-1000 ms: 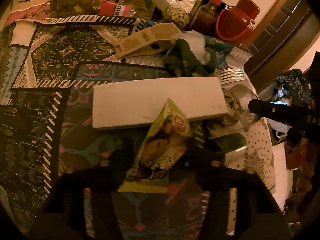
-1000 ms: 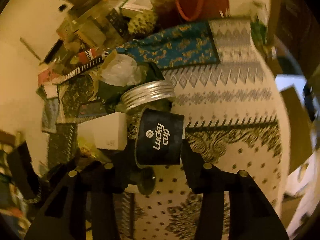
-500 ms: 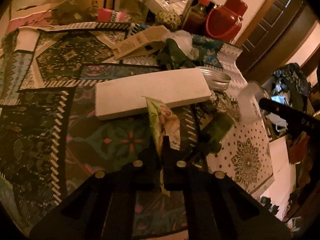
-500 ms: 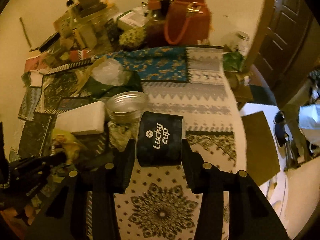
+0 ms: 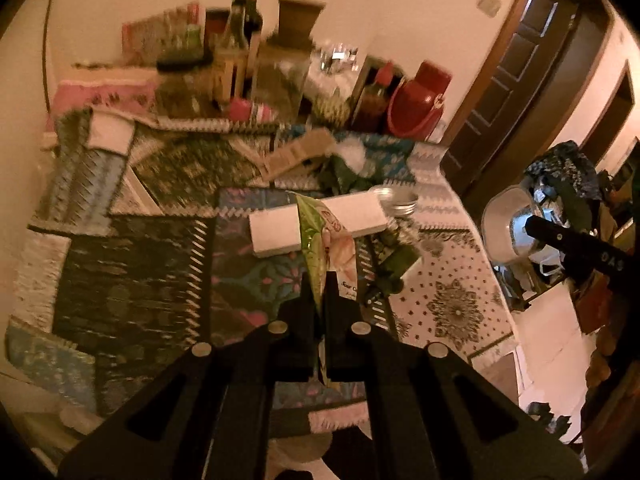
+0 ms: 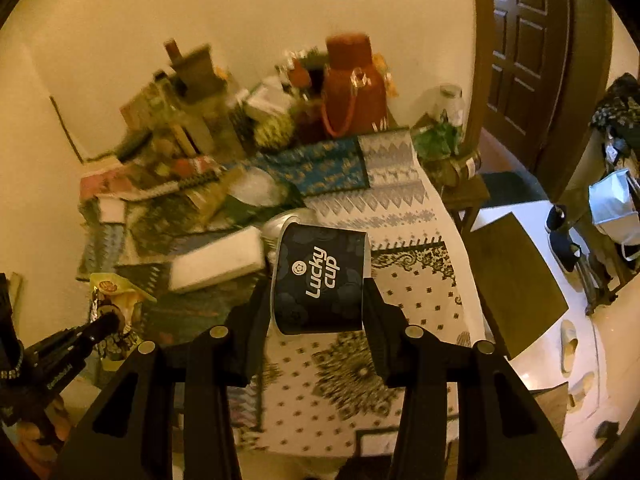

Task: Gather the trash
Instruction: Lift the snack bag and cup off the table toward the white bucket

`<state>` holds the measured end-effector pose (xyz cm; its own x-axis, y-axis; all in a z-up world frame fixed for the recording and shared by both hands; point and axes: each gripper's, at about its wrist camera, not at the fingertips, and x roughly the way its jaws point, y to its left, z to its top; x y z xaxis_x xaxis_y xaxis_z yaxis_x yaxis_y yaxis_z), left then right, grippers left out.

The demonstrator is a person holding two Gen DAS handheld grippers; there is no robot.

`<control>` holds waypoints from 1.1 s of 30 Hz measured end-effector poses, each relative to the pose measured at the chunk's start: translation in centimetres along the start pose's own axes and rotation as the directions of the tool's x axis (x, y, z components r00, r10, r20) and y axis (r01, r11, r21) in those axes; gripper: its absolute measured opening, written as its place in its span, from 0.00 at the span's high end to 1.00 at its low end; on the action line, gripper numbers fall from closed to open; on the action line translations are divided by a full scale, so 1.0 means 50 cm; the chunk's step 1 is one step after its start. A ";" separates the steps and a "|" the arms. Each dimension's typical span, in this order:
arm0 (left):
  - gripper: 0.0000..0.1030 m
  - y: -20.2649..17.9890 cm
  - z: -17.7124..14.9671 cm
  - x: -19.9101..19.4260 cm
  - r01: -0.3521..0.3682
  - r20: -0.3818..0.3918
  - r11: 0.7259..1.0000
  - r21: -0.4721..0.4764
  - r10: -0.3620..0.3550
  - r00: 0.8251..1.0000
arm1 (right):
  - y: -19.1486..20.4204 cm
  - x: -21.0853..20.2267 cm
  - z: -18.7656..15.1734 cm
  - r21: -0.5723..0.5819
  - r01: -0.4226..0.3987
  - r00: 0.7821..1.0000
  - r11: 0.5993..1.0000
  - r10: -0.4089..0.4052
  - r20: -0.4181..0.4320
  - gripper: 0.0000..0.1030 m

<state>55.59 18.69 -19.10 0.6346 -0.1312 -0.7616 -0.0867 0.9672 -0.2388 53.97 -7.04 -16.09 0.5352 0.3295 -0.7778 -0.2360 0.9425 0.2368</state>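
My left gripper point(image 5: 320, 280) is shut on a green and yellow snack wrapper point(image 5: 326, 236), which stands up between the jaws above the patterned tablecloth point(image 5: 132, 276). The same wrapper point(image 6: 116, 300) shows at the lower left of the right wrist view, pinched by the left gripper point(image 6: 110, 320). My right gripper point(image 6: 318, 292) is shut on a dark "Lucky cup" paper cup point(image 6: 320, 276), held on its side above the table. From the left wrist view the cup point(image 5: 508, 228) appears at the right, mouth toward the camera, beside a right finger point(image 5: 576, 244).
A white box point(image 5: 316, 222) and a metal jar lid point(image 5: 394, 198) lie mid-table. Bottles, jars and a red jug point(image 5: 416, 100) crowd the back by the wall. A green bag point(image 5: 348, 168) and a cardboard strip point(image 5: 296, 154) lie behind the box. A dark door point(image 6: 520, 52) and floor lie right.
The left gripper closed on the wrapper and lifted it off the cloth. Both grippers rose and pulled back from the table, the right one keeping the cup.
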 end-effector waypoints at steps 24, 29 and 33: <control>0.98 -0.035 -0.140 -0.374 0.000 0.210 0.995 0.096 -0.020 0.977 | 0.108 -0.294 -0.185 0.023 -0.103 0.979 0.994 0.097 0.180 0.61; 0.98 -0.081 -0.197 -0.406 -0.012 0.215 0.996 0.091 -0.008 0.976 | 0.088 -0.324 -0.228 0.003 -0.136 0.977 0.991 0.134 0.163 0.61; 0.98 -0.130 -0.253 -0.422 -0.028 0.205 0.997 0.071 0.013 0.979 | 0.054 -0.346 -0.269 -0.015 -0.172 0.975 0.985 0.173 0.137 0.61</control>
<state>33.04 12.42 -9.08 0.7776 -0.0713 -0.6247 -0.0493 0.9836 -0.1737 33.15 -10.96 -9.84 0.5924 0.4918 -0.6381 -0.3365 0.8707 0.3587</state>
